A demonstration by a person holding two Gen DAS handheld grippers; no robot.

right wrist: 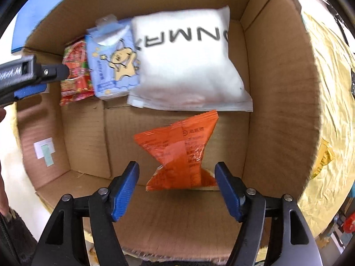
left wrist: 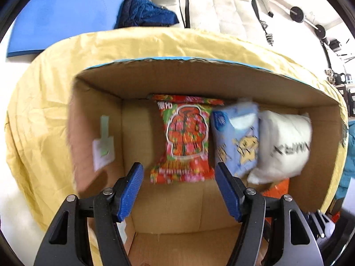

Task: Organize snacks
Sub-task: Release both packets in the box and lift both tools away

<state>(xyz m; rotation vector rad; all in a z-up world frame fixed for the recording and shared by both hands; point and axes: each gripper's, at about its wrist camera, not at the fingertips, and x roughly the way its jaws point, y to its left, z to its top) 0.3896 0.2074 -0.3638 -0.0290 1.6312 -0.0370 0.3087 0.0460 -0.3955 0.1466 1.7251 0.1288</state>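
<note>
Right gripper (right wrist: 176, 185) open over orange packet (right wrist: 179, 153), yellow packet (right wrist: 324, 157) outside box (right wrist: 277, 84)

Cardboard box (left wrist: 206, 82), standing on a cloth-covered table (left wrist: 142, 44), holding four packets: along the far wall, side by side and touching, a printed snack packet (left wrist: 185, 139) at left, a cartoon packet (left wrist: 238, 137) in the middle, a large pillow-like bag (left wrist: 286, 144) at right. A fourth, pinched packet (right wrist: 182, 153) lies alone on the box floor nearer the front, before the large bag and apart from it. A label (left wrist: 103, 148) is stuck on the inner left wall; another packet (right wrist: 322, 159) lies on the cloth outside the right wall.
</note>
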